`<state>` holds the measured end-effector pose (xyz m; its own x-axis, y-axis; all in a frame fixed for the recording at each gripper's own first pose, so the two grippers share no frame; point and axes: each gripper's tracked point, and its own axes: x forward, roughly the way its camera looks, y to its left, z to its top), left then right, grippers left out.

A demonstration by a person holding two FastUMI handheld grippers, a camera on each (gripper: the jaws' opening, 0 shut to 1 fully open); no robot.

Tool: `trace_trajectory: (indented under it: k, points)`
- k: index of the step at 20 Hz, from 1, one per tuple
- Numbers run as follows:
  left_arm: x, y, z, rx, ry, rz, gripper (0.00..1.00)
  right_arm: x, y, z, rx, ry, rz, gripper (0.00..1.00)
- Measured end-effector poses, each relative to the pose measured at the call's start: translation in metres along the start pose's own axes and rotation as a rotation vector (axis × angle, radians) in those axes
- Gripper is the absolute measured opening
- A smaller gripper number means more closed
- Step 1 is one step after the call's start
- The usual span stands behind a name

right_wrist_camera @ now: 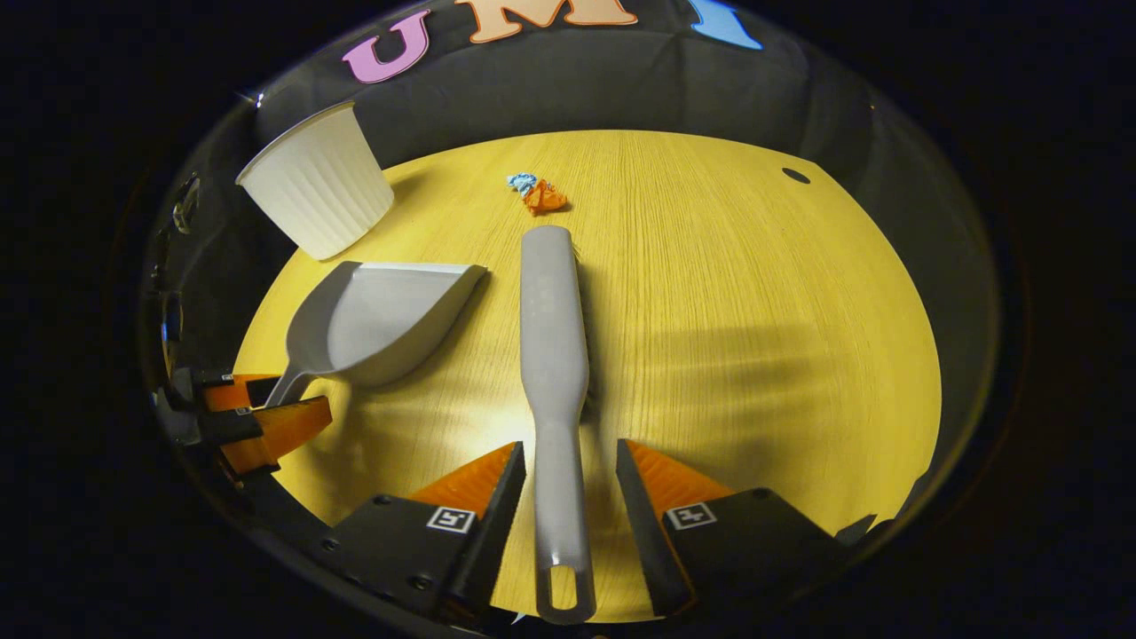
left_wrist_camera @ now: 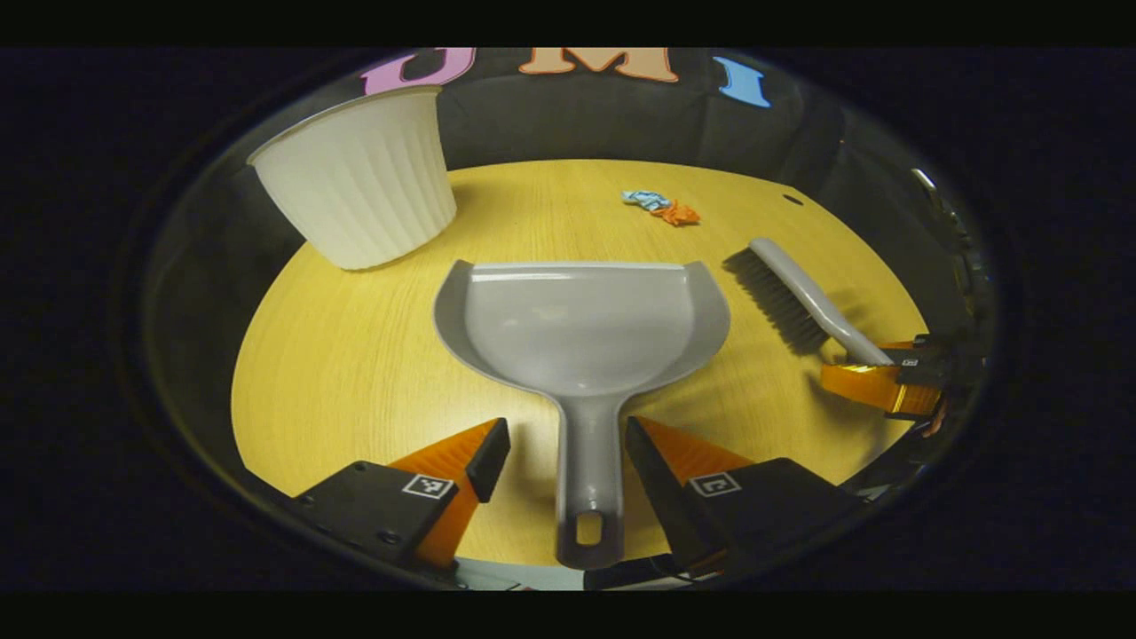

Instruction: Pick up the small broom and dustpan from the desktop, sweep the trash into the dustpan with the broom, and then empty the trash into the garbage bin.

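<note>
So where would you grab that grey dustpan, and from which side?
By its long thin handle, coming from the handle end. The dustpan lies flat on the table, pan mouth facing away, and the left tongs are open with the handle between their fingers; the wide pan looks too broad.

Glossy grey plastic dustpan (left_wrist_camera: 581, 324) and broom (right_wrist_camera: 555, 355), ribbed white plastic bin (left_wrist_camera: 359, 182), matt wood-grain surface (right_wrist_camera: 754, 293).

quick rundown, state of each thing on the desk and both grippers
dustpan: flat on the desk, empty
broom: lying on the desk, not lifted
trash: unswept, beyond the broom
garbage bin: upright at the desk's far edge
left gripper: jaws open around dustpan handle
right gripper: jaws open around broom handle
</note>
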<state>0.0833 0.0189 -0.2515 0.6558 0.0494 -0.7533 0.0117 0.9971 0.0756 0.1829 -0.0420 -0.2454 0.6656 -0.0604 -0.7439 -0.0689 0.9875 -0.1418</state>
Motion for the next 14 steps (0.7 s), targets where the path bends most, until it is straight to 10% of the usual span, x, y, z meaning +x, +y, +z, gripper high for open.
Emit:
trace_trajectory:
  k: [4,14]
  points:
    - [0.004,0.002,-0.012,0.017,0.042,0.006,0.36,0.0,0.004,-0.001,0.011,0.023,0.014,0.26]
    - [0.003,0.002,-0.009,0.09,0.051,-0.054,0.26,0.0,0.005,0.006,-0.039,0.015,0.041,0.22]
